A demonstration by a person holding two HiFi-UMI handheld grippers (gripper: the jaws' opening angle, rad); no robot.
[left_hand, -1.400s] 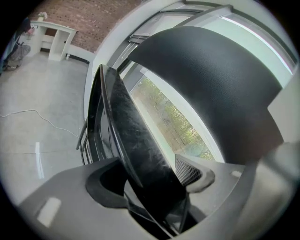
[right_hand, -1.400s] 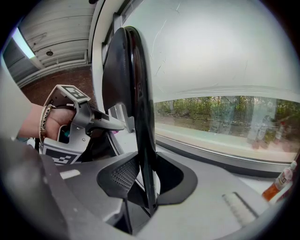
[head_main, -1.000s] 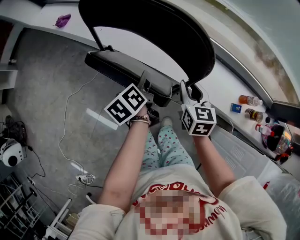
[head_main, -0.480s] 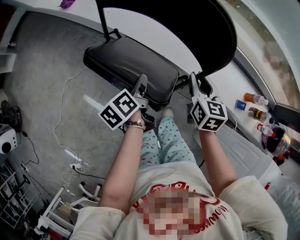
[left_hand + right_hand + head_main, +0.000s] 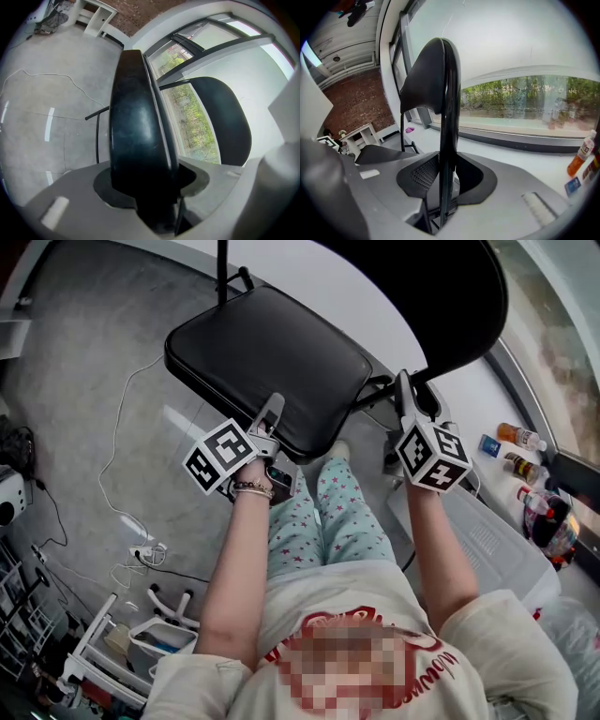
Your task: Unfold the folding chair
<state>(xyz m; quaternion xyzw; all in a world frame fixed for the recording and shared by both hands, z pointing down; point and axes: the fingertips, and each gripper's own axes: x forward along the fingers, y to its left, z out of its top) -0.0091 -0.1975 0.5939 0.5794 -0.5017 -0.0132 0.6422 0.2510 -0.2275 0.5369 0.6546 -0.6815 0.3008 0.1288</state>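
The black folding chair stands before me with its padded seat (image 5: 267,362) swung out nearly flat and its curved backrest (image 5: 441,296) rising at the upper right. My left gripper (image 5: 270,412) is shut on the seat's near edge; in the left gripper view the thick seat cushion (image 5: 136,131) fills the space between the jaws of the left gripper (image 5: 150,192), with the backrest (image 5: 220,122) beyond. My right gripper (image 5: 405,390) is shut on the backrest's side edge. In the right gripper view that thin backrest edge (image 5: 445,103) runs upright between the pads of the right gripper (image 5: 443,187).
A white cable (image 5: 122,456) trails over the grey floor to a power strip (image 5: 142,554). A white rack (image 5: 141,643) stands at the lower left. Bottles (image 5: 518,437) sit on the window ledge at the right, above a white unit (image 5: 487,540). My legs (image 5: 337,517) are just behind the seat.
The seat has swung down and away from the backrest, from nearly folded to almost flat. My left gripper went down and leftward with the seat's edge. The right gripper barely shifted.
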